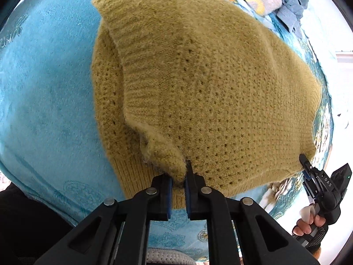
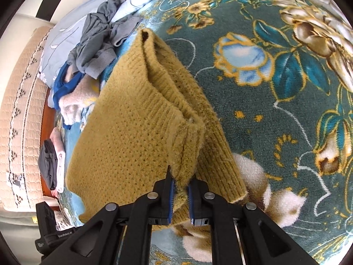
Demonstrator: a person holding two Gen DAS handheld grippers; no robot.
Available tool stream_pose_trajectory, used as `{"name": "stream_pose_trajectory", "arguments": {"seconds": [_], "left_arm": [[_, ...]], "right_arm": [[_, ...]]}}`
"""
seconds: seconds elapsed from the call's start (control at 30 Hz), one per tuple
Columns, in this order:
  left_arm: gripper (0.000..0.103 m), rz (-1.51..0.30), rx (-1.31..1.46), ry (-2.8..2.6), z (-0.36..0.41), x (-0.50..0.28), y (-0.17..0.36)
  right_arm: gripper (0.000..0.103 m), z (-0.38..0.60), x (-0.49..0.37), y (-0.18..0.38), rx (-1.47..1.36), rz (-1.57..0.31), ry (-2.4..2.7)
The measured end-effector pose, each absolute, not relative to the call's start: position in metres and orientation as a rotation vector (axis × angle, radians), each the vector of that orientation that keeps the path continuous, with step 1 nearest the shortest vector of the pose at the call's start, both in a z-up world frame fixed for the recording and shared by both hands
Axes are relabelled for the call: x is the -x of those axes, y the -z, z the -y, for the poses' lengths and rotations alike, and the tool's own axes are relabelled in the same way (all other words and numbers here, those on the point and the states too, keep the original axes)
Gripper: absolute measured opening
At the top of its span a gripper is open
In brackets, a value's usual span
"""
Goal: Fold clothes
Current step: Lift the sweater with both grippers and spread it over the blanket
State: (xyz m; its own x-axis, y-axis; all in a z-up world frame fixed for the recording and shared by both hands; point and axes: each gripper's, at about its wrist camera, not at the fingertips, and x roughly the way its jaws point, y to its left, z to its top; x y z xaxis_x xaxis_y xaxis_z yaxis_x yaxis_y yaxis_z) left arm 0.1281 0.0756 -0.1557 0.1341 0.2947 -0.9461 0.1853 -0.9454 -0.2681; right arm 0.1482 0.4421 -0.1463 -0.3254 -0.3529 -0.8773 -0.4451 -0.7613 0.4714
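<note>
Mustard knit sweater (image 1: 198, 84) hangs doubled over the floral blanket (image 2: 275, 114), its underside hidden. Left tool (image 1: 178, 184) pinches one corner; right tool (image 2: 181, 190) clamps the other. Only the right view shows the grey clothes heap (image 2: 99, 44) and folded stack (image 2: 53, 165), edges cut off

A bed covered by a teal floral blanket (image 2: 275, 114) carries a mustard knitted sweater (image 2: 132, 137) near the middle. Farther off lie a crumpled grey garment (image 2: 99, 44), a blue cloth (image 2: 64, 84) and a pale fleece (image 2: 70, 106); folded clothes (image 2: 53, 163) sit at the left edge.
</note>
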Motion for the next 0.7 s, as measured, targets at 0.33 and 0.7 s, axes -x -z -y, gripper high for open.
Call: {"name": "stream_pose_trajectory", "arguments": {"seconds": [0.33, 0.7], "left_arm": [[0.016, 0.589, 2.338, -1.930, -0.066, -0.124, 0.178], [0.048, 0.867, 2.217, -2.093, -0.022, -0.112, 0.166]], "right_arm": [[0.014, -0.441, -0.155, 0.161, 1.800, -1.063, -2.247], [0.026, -0.467, -0.159, 0.139, 1.787, -1.078, -2.248]]}}
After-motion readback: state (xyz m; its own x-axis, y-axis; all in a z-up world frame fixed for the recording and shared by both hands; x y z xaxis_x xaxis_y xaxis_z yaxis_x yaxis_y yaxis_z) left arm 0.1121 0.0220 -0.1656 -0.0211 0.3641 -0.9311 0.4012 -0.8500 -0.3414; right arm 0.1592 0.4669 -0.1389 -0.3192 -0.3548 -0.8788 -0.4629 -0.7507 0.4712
